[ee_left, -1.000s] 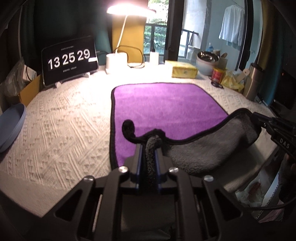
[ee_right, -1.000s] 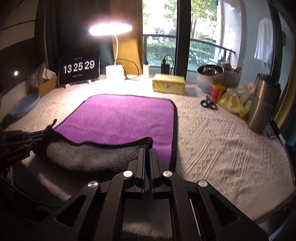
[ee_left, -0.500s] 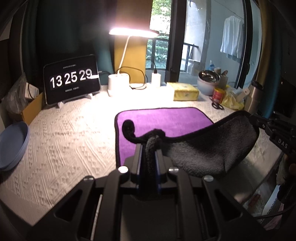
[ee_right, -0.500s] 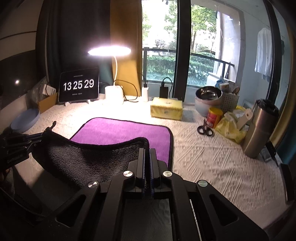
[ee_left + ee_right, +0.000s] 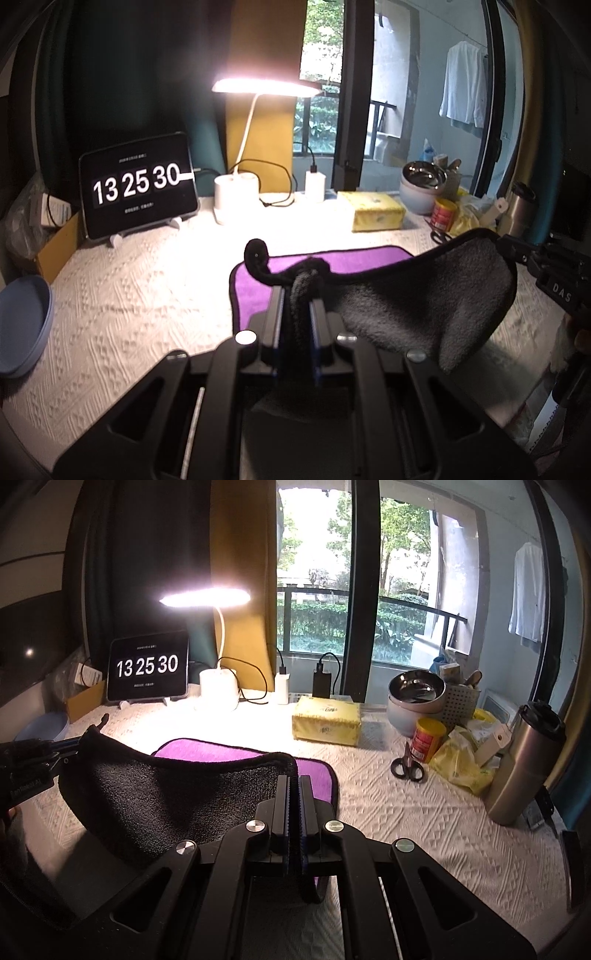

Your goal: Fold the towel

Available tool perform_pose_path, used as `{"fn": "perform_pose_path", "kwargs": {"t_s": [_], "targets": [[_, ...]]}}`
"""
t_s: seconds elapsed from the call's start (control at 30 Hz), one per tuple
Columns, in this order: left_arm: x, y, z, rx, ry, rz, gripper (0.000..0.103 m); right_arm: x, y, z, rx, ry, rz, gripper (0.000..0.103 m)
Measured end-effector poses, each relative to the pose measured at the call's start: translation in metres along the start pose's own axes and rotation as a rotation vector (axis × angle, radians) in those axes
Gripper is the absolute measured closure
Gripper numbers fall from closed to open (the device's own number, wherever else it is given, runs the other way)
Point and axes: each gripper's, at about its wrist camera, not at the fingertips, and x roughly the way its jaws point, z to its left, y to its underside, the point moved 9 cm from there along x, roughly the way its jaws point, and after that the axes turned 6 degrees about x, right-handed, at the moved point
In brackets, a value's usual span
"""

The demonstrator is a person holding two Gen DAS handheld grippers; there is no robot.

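Observation:
The towel [image 5: 417,295] is purple on top and grey underneath, with a black hem. Its near edge hangs lifted between my two grippers, grey underside facing me, while its far part [image 5: 332,258] lies on the white tablecloth. My left gripper [image 5: 297,291] is shut on the towel's near left corner. My right gripper [image 5: 293,775] is shut on the near right corner; the towel [image 5: 177,794] sags to its left. The right gripper also shows in the left wrist view [image 5: 517,251], the left gripper in the right wrist view [image 5: 55,753].
At the back stand a clock tablet [image 5: 136,188], a lit desk lamp [image 5: 236,195] and a yellow tissue pack [image 5: 327,720]. Scissors [image 5: 406,764], a red can [image 5: 426,738], a steel bowl [image 5: 415,690] and a steel flask [image 5: 521,764] stand right. A blue plate [image 5: 22,325] lies left.
Both grippers have lifted the towel's near edge higher and carried it forward over the table. Less purple surface shows now. The clock has gone from 29 to 30.

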Motion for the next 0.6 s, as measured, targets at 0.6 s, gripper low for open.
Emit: {"fn": "perform_pose_path", "kwargs": {"t_s": [0.6], "targets": [[0.046,-0.038,0.005,0.018,-0.021,-0.035,0.09,0.046,-0.031,-0.016,0.002,-0.008,-0.035,0.098]]}}
